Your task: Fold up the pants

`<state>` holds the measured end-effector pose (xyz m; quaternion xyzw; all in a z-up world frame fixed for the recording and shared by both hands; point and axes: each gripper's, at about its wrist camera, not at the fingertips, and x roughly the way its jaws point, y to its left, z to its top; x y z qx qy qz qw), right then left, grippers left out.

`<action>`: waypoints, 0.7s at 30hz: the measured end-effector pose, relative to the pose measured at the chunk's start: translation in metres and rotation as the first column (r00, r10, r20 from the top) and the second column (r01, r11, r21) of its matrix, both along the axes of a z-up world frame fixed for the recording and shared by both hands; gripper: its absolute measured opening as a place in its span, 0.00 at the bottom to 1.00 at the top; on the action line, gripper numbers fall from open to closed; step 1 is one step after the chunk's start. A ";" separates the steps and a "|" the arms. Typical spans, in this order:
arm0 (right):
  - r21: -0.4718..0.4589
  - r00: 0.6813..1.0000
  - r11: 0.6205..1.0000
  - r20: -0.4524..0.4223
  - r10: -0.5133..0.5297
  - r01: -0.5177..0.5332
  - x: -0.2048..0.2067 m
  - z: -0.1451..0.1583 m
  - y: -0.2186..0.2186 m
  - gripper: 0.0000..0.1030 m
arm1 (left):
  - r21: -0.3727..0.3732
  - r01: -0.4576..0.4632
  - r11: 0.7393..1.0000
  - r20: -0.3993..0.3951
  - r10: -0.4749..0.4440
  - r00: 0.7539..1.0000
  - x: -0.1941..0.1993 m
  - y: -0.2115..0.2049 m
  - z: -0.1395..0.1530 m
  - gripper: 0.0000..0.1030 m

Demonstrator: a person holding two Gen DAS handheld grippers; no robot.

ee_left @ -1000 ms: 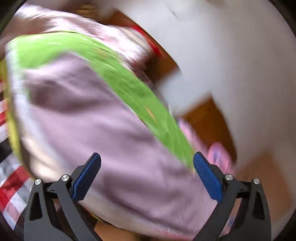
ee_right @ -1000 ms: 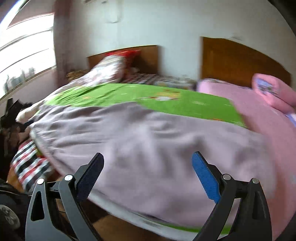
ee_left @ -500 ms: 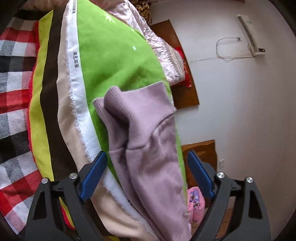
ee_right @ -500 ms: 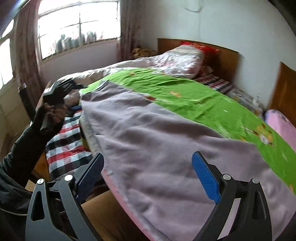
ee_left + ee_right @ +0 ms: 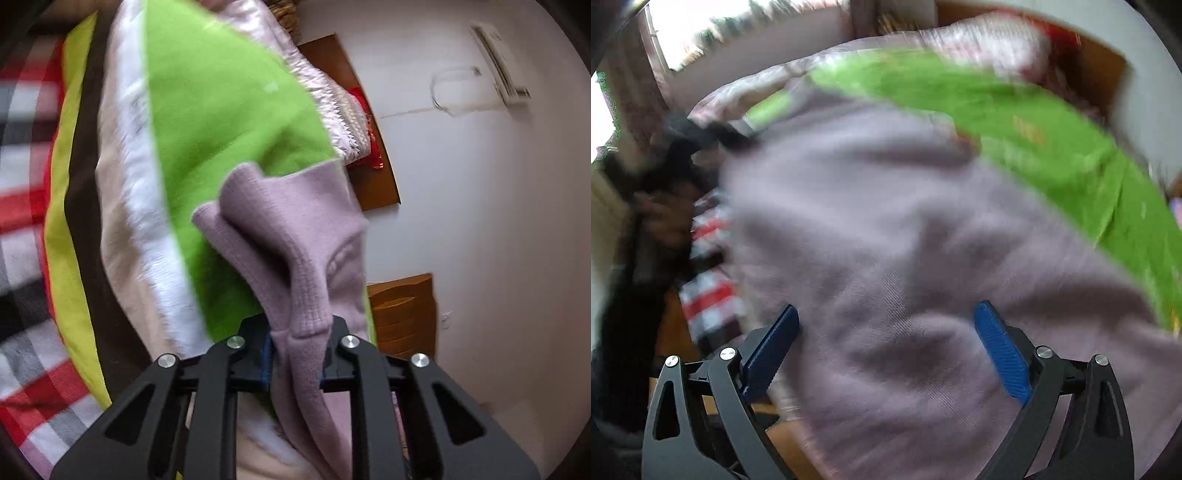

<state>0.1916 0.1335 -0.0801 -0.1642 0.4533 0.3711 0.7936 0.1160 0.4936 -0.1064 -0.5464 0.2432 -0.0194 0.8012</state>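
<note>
Early in the fold, by the look of it: left gripper (image 5: 295, 363) clamped tight on a bunched, ribbed end of the mauve pants (image 5: 295, 236), a cuff or hem as far as can be told, lifted just off the green sheet (image 5: 221, 122) while the rest of the garment lies spread across that sheet. Right gripper (image 5: 886, 354) gaping wide with nothing between its blue pads (image 5: 1001, 354), poised low over the pants' broad middle near the sheet's near edge. Next, probably: right jaws closing on a matching edge so both ends travel together, without dragging the sheet along.
</note>
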 end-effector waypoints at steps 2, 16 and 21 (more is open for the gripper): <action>0.007 1.000 1.000 0.015 0.008 -0.008 -0.003 0.000 -0.002 0.95 | 0.136 -0.003 0.991 0.012 0.001 1.000 -0.003 -0.015 0.038 0.16; 0.546 0.731 0.647 0.090 -0.676 0.532 -0.067 0.118 -0.305 0.95 | 0.964 0.228 0.135 -0.118 -0.551 0.826 -0.024 -0.431 0.142 0.20; 0.549 0.611 0.529 0.042 -0.791 0.647 -0.102 0.112 -0.384 0.95 | 0.928 0.311 -0.204 -0.370 -0.597 0.712 -0.055 -0.509 0.043 0.39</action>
